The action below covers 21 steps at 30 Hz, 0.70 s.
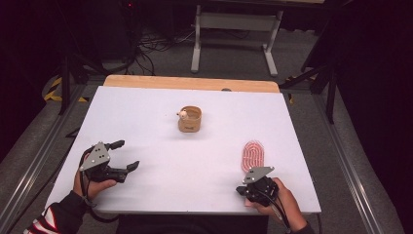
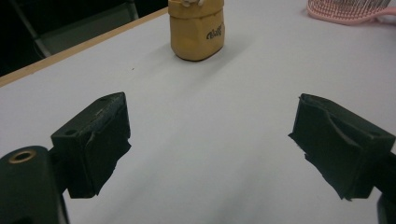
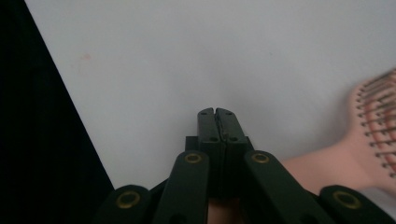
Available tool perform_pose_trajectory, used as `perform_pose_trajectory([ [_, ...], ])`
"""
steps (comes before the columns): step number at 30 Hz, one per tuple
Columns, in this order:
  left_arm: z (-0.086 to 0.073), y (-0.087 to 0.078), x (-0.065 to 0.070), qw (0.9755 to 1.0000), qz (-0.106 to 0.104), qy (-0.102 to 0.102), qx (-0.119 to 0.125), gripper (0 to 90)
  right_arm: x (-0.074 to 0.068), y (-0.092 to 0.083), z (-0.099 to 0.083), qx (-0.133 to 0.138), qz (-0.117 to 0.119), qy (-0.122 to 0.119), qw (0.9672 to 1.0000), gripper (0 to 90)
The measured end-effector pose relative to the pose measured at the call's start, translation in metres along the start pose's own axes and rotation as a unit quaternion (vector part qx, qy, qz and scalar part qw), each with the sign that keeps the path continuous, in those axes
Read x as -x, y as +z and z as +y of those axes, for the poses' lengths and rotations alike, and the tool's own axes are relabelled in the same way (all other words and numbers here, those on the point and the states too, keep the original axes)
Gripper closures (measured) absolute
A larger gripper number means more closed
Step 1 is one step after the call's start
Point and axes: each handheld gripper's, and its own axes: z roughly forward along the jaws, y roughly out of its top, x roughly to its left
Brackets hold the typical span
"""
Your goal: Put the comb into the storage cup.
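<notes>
The tan container point(image 2: 196, 29) carries a small dark printed word on its side, too blurred to read.

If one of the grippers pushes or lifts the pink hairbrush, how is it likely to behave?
The pink hairbrush lies flat with its bristles up, so a push would probably slide it across the smooth white table rather than roll it. It looks like light, stiff plastic. Its wide head against the narrow handle may make it swing if gripped at the handle.
</notes>
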Motion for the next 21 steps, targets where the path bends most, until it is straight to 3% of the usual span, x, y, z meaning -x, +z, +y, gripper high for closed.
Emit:
perform_pose_trajectory([
  [6,0.001,-0.001,0.0,0.9999,-0.007,-0.005,0.006,12.6,0.017,-0.013,-0.017,-0.015,-0.067,0.026,0.9973,90.0],
  [10,0.001,-0.001,0.001,1.0,-0.006,-0.005,0.004,12.6,0.026,-0.017,-0.025,-0.013,-0.08,0.048,0.9956,90.0],
  [16,0.002,-0.001,0.002,1.0,-0.004,0.003,0.003,12.7,0.031,-0.019,-0.026,-0.005,-0.098,0.058,0.9935,88.5],
  [18,0.002,-0.003,0.004,1.0,-0.001,0.009,0.003,12.7,0.03,-0.023,-0.026,0.017,-0.082,0.069,0.9941,84.1],
  [21,0.002,-0.007,0.005,0.9999,0.002,0.016,0.004,12.5,0.03,-0.037,-0.027,0.047,-0.098,0.09,0.99,74.7],
])
